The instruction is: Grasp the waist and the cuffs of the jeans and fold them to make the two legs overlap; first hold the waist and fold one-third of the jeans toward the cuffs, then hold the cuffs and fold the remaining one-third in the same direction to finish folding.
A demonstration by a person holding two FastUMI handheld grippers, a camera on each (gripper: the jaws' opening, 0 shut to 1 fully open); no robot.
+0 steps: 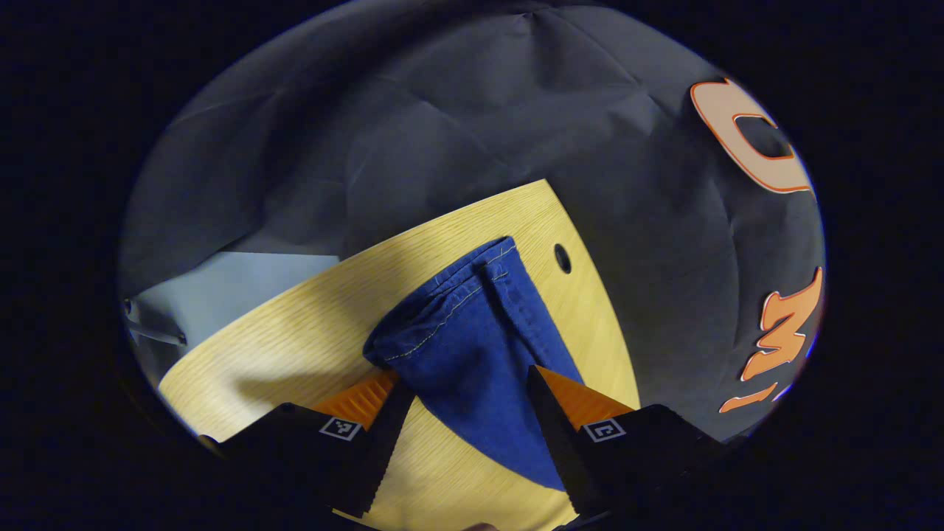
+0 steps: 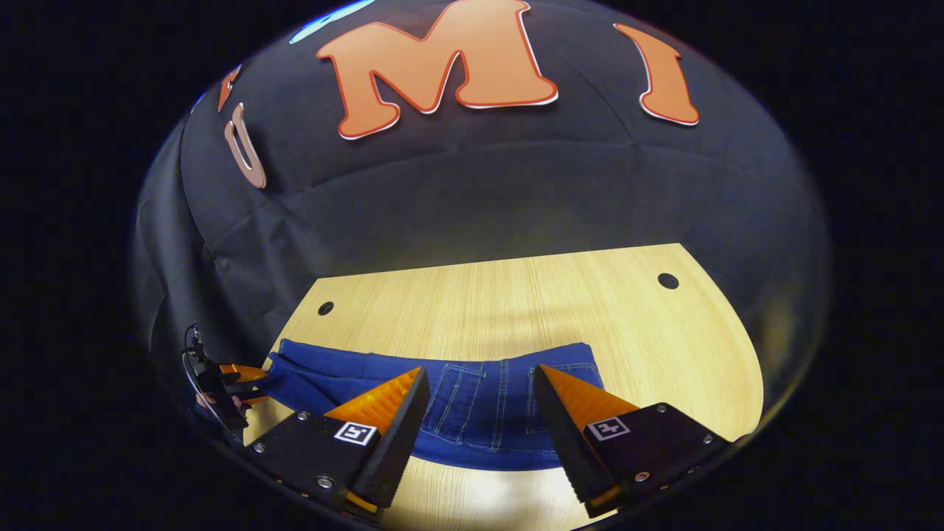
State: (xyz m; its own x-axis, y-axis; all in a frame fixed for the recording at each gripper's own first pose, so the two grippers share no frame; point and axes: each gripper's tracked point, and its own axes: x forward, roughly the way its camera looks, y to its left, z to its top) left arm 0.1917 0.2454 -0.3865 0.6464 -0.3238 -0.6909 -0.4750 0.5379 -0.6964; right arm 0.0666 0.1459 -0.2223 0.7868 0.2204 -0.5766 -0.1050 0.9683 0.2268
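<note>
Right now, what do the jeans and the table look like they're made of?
Jeans: blue denim by the look, matte woven cloth with pale contrast stitching at hems and pockets. Table: light wood grain, smooth with a slight sheen; whether solid wood or laminate can't be told.

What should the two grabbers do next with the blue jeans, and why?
Probably lower and close. The left gripper hangs open over the cuffs, and the right gripper hangs open over the waist. The jeans lie flat on the table, ungrasped, so pinching both ends likely comes before folding.
</note>
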